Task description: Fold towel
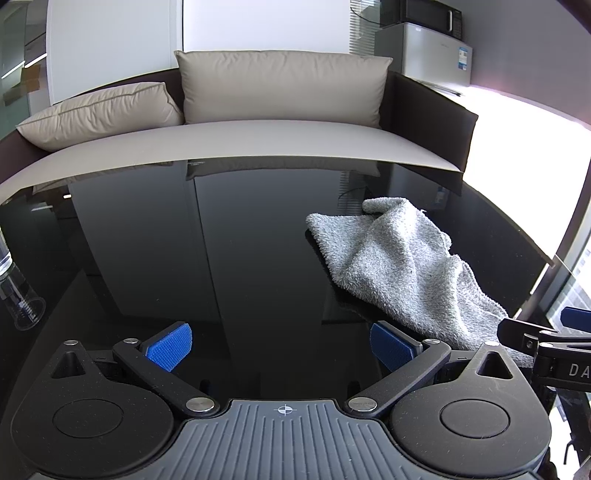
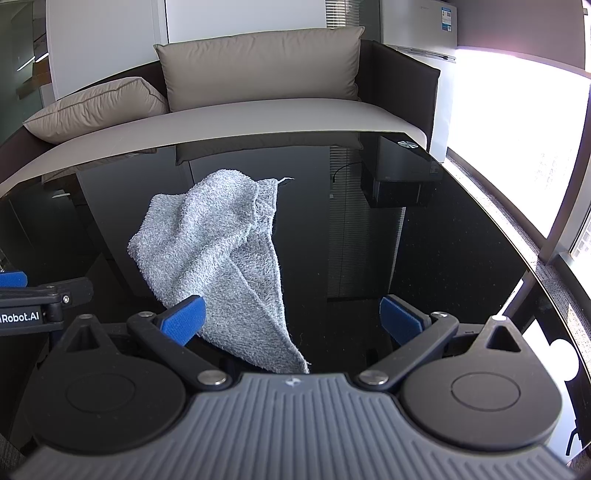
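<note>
We see a beige sofa (image 1: 258, 144) filling the back of both views, with a big back cushion (image 1: 284, 86) upright and a second pillow (image 1: 99, 112) lying flat at its left end. In front of it sits the glossy black table (image 1: 221, 240), which mirrors the room. A silver mini fridge (image 1: 436, 55) stands behind the sofa on the right with a microwave (image 1: 430, 14) on top. On the table we have the grey towel (image 2: 221, 258), crumpled and unfolded, bunched at the far end and tapering to a point toward us; in the left wrist view it lies on the right half of the table, its near corner running down beside the right-hand finger. The left gripper (image 1: 282, 345) hovers low over bare tabletop, its blue pads (image 1: 170, 345) spread wide, nothing between them. The right gripper (image 2: 293, 319) is also spread wide and holds nothing; the towel's near tip lies between its fingers, closer to the left pad (image 2: 184, 319), which overlaps the cloth in view, contact unclear. A clear measuring cup (image 1: 20, 295) sits at the table's left edge. A small round disc (image 2: 407, 144) rests at the far right corner.
</note>
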A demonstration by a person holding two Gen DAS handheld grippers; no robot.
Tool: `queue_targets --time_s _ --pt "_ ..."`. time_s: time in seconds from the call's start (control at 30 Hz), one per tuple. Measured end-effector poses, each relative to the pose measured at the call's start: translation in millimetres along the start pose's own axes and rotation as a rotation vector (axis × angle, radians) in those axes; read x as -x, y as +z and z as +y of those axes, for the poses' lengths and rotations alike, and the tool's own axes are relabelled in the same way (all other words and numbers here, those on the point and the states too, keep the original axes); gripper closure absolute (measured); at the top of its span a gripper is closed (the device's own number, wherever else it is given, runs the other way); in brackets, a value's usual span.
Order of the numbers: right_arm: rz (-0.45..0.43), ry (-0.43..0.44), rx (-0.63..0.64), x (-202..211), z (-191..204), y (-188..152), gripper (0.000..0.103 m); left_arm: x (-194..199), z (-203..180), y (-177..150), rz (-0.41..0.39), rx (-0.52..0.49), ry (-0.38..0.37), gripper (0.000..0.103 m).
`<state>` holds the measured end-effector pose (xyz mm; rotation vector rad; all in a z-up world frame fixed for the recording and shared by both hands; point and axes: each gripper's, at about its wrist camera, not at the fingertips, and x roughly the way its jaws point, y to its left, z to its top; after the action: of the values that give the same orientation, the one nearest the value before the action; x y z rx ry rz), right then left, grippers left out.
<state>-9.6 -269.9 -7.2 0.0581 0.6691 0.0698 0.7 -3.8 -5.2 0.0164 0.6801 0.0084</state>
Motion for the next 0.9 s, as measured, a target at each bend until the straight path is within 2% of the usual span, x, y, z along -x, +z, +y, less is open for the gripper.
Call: queue_targets --time_s 0.9 --pt "-0.006 0.010 0.017 -1.8 0.9 5.0 0.000 -0.1 4.3 2.9 0.013 0.009 -0.015 0.001"
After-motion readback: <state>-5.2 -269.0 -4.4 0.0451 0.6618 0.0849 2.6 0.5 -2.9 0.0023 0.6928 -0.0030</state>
